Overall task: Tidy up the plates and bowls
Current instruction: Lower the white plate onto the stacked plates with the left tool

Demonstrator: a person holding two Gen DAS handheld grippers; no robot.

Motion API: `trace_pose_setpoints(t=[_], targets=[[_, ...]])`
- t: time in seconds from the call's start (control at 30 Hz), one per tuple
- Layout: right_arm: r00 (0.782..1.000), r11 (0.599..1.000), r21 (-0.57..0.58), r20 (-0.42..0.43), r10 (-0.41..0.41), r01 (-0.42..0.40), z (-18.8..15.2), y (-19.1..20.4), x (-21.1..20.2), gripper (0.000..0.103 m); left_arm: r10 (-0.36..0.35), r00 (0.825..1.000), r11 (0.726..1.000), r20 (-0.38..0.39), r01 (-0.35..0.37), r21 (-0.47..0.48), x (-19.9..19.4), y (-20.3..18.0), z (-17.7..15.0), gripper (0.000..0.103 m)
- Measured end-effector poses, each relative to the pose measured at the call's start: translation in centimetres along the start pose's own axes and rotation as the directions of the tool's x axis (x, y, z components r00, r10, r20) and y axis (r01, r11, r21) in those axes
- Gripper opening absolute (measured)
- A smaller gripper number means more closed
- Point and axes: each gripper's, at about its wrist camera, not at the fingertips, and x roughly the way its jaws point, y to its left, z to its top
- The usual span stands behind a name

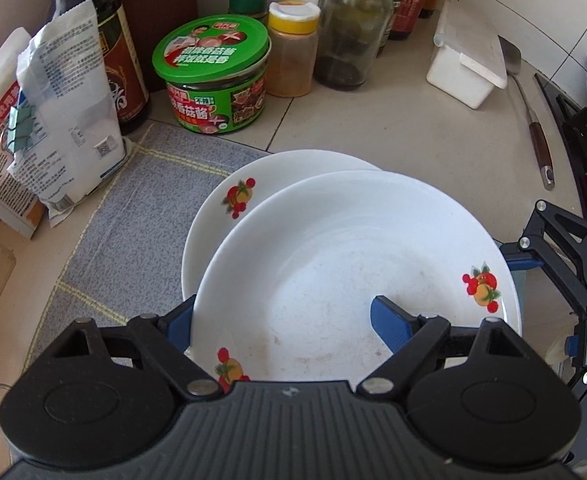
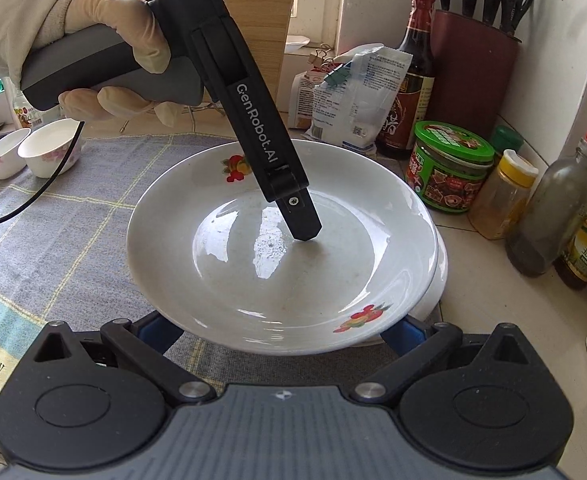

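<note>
A white plate with fruit prints [image 1: 345,264] lies on top of a second like plate [image 1: 229,200], shifted toward me, on a grey cloth. My left gripper [image 1: 281,320] is open: one blue finger [image 1: 389,324] is over the top plate's inside, the other [image 1: 179,318] is outside its rim. In the right wrist view the left finger [image 2: 299,216] points down at the top plate's [image 2: 277,264] centre. My right gripper [image 2: 281,330] is open, its blue fingers under the plate's near rim on both sides. Small white bowls [image 2: 49,152] stand at the far left.
A green-lidded jar [image 1: 217,76], a spice shaker [image 1: 293,48], bottles [image 1: 353,28] and paper bags [image 1: 57,120] line the back. A white box [image 1: 469,56] and a spatula [image 1: 537,136] lie to the right. A knife block [image 2: 473,64] stands by the wall.
</note>
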Motion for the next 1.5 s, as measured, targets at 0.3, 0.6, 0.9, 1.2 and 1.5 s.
trace_pose_setpoints(t=[0.3,0.6,0.9,1.2,1.5], targets=[[1.000,1.000,0.023,-0.012,-0.017,0.018,-0.8,-1.0,-0.2,0.103,-0.017,1.000,1.000,-0.008,0.017,0.015,1.2,-0.4,1.3,0.088],[1.000,0.999,0.031,-0.024,-0.016,0.016,-0.9,-1.4,0.1,0.103,-0.026,0.999,1.000,-0.020,0.026,0.010,2.0,-0.2,1.8,0.088],[0.999,0.999,0.046,-0.031,-0.015,0.016,-0.7,-1.7,0.5,0.103,-0.043,0.999,0.999,-0.027,0.043,0.000,2.9,0.3,2.2,0.088],[0.999,0.997,0.066,-0.047,-0.028,0.031,-0.5,-2.0,0.8,0.103,-0.059,0.998,0.998,-0.030,0.059,-0.002,3.3,0.5,2.3,0.088],[0.996,0.996,0.063,-0.079,-0.050,0.055,0.0,-2.0,1.3,0.103,-0.065,0.997,0.998,-0.037,0.065,-0.005,3.9,0.9,2.4,0.088]])
